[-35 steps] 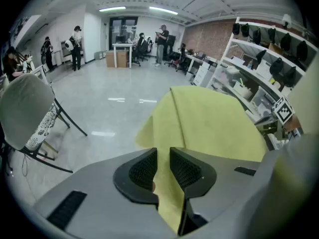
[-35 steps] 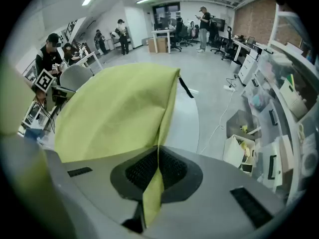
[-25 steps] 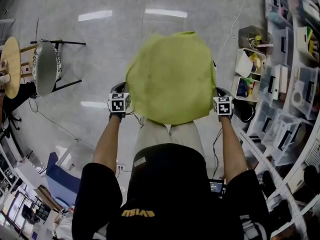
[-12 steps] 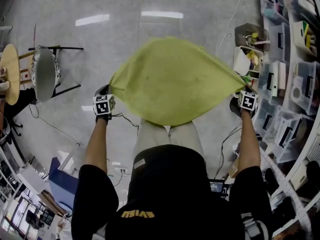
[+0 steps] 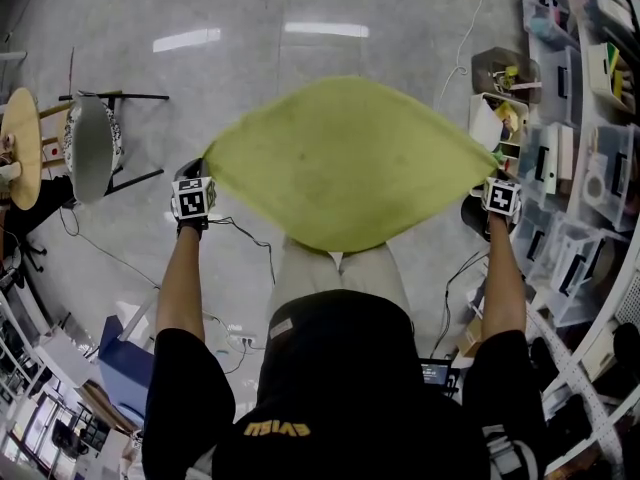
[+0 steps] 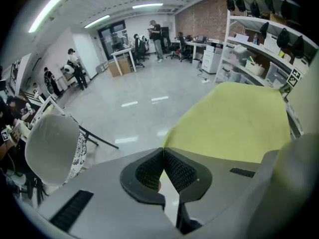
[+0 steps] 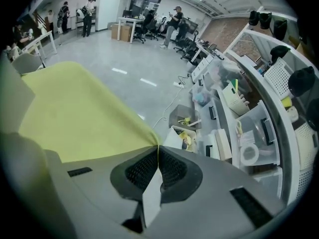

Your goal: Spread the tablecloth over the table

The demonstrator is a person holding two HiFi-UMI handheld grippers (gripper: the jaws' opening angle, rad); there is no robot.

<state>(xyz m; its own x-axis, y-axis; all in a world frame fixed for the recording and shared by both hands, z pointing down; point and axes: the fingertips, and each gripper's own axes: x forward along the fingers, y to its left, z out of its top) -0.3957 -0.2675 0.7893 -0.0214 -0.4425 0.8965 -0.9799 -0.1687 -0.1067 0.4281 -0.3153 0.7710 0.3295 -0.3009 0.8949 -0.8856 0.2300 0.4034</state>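
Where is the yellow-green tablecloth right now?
In the head view the tablecloth is mid-frame, stretched in the air between the left gripper and the right gripper, each shut on a corner, above the grey floor, with storage shelves to its right.

Matt cloth tablecloth, glossy smooth floor, ribbed matt fingers

Head view | we hold the yellow-green tablecloth up over the floor | stretched wide between left gripper and right gripper, one corner clamped in each | grey chair far left | shelves right
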